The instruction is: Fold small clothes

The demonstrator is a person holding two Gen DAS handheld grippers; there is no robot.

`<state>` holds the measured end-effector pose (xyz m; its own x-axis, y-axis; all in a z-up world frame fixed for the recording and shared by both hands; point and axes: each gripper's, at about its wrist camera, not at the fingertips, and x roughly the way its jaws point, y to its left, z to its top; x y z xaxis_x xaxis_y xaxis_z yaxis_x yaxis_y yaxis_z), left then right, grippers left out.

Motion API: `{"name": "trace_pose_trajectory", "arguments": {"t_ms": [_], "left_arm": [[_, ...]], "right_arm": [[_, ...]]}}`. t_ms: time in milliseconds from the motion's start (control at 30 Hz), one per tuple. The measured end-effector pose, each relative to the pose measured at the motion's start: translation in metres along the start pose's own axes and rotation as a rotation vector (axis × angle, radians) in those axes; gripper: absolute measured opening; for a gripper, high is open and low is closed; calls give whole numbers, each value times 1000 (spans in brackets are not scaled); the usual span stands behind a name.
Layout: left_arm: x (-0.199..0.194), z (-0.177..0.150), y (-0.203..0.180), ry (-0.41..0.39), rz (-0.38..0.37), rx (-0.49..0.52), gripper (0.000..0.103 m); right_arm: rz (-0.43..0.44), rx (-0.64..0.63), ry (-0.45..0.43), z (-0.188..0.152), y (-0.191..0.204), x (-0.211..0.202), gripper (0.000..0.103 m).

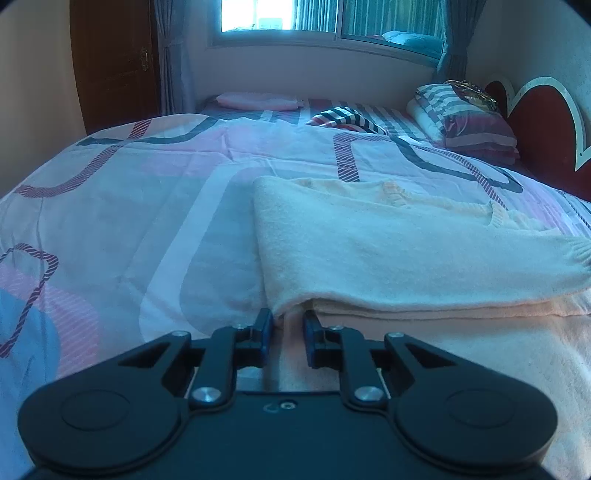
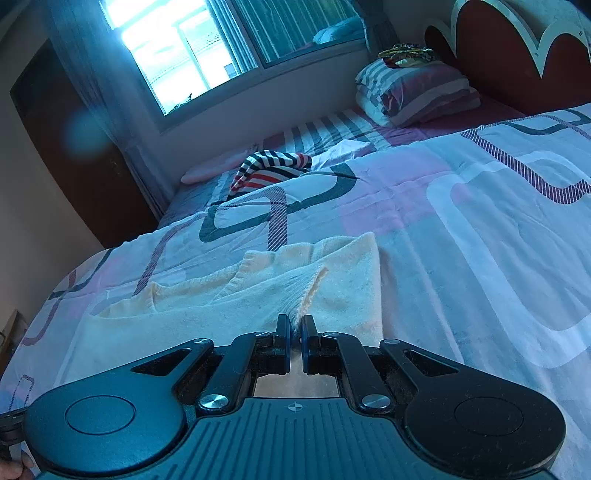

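The cream knit sweater (image 1: 406,251) is lying partly folded on the patterned bedsheet (image 1: 129,221), one sleeve laid across its body. Its near hem is running under the gripper bodies in both views, and its cuff is cut off at the right edge of the left wrist view. Beyond the sweater, toward the window (image 1: 280,14), a striped garment (image 2: 269,170) is lying crumpled, half hidden by a rise in the sheet. A pink folded cloth (image 1: 258,100) is sitting farther beyond the sweater, below the window. A stack of striped pillows (image 2: 413,92) is resting beyond the sweater, beside the red headboard (image 2: 517,48).

The left gripper (image 1: 288,325) is narrowed onto the sweater's near folded corner, cloth between its jaws. The right gripper (image 2: 294,332) is pressed nearly together, pinching a raised ridge of the sweater's fabric. A fingertip of the person's hand (image 2: 18,469) is barely showing at the right wrist view's lower left corner.
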<state>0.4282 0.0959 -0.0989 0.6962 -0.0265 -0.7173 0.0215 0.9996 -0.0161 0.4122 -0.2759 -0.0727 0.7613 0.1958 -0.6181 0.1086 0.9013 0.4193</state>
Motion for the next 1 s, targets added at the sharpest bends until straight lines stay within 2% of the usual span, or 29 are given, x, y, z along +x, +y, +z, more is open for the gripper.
{"name": "trace_pose_trajectory", "arguments": {"t_ms": [500,600,667,733,833,933,1000], "left_arm": [[2,1,5,23,-19,15,16],[2,2,8,26,-9,22,29],[-8,1,12,-6,20,20,53],[-25,-1,17,-85,13,13,53],[-28,8,3,-121,-33,28,53],[-9,17,-25,-92,-71,72,53],[8,14,-33,-44,-100,67,53]], "right_arm": [[-31,6,49,-12,-22,8,5],[-47,3,40,-16,-29,13,5],[-92,30,7,-15,-33,4,6],[-85,25,-55,-11,-31,-12,7],[-44,-55,-50,-7,-10,-9,7],[-11,-125,5,-11,15,14,7],[-87,-173,79,-19,21,30,7]]}}
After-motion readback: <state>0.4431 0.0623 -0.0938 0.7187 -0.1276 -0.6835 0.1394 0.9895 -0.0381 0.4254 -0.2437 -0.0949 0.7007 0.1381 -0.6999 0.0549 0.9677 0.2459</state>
